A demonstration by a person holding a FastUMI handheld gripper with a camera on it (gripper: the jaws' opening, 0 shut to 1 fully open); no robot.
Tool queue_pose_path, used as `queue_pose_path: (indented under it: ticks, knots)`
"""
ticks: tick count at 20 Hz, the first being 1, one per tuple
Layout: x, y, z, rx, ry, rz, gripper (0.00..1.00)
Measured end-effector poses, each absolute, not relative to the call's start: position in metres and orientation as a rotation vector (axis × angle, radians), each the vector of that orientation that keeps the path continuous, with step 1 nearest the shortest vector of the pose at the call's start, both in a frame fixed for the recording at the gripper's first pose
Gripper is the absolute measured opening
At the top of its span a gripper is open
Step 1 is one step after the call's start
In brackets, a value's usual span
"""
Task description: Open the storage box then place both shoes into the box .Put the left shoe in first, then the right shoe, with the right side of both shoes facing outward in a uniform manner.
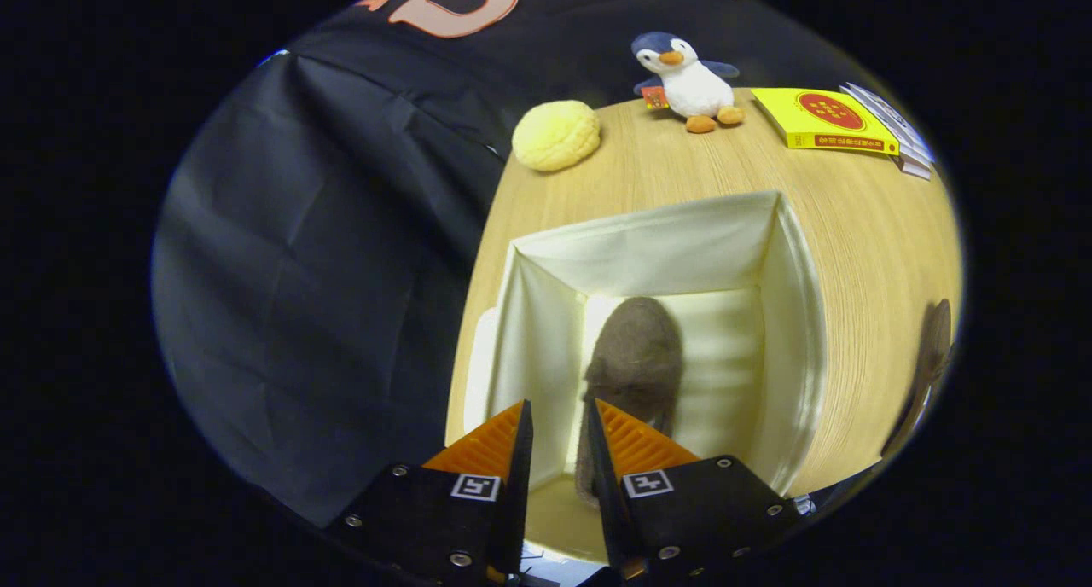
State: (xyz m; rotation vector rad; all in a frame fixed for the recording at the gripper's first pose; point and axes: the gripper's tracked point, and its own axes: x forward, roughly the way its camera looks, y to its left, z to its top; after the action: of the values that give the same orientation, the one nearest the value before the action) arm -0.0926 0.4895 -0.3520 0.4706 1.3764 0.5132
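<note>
Storage box [793,314] open on worktop [862,229]. One shoe [636,357] inside w/ claw [559,438] hovering above, fingers apart, gripping nothing. Second shoe [930,348] on worktop right of box, yet to go in.

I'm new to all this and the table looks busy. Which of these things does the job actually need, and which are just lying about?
Part of the job:
storage box, open
brown shoe inside it
second shoe on the table beside the box
tool, fingers apart above the box

Just lying about:
plush penguin
yellow bun-shaped toy
yellow book
</note>
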Motion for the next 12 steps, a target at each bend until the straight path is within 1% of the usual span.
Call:
queue_pose_path:
  ticks: [3, 4, 5, 6, 7, 9, 12]
  knots:
    - [-0.080, 0.456, -0.327, 0.466, 1.268, 0.539, 0.63]
    - [-0.075, 0.440, -0.323, 0.457, 1.230, 0.535, 0.68]
    - [-0.070, 0.418, -0.320, 0.442, 1.193, 0.518, 0.77]
    - [-0.063, 0.396, -0.318, 0.431, 1.151, 0.493, 0.82]
    - [-0.057, 0.373, -0.317, 0.412, 1.109, 0.461, 0.91]
    - [-0.052, 0.317, -0.320, 0.344, 1.042, 0.405, 0.97]
    - [-0.060, 0.228, -0.341, 0.208, 0.995, 0.290, 0.98]
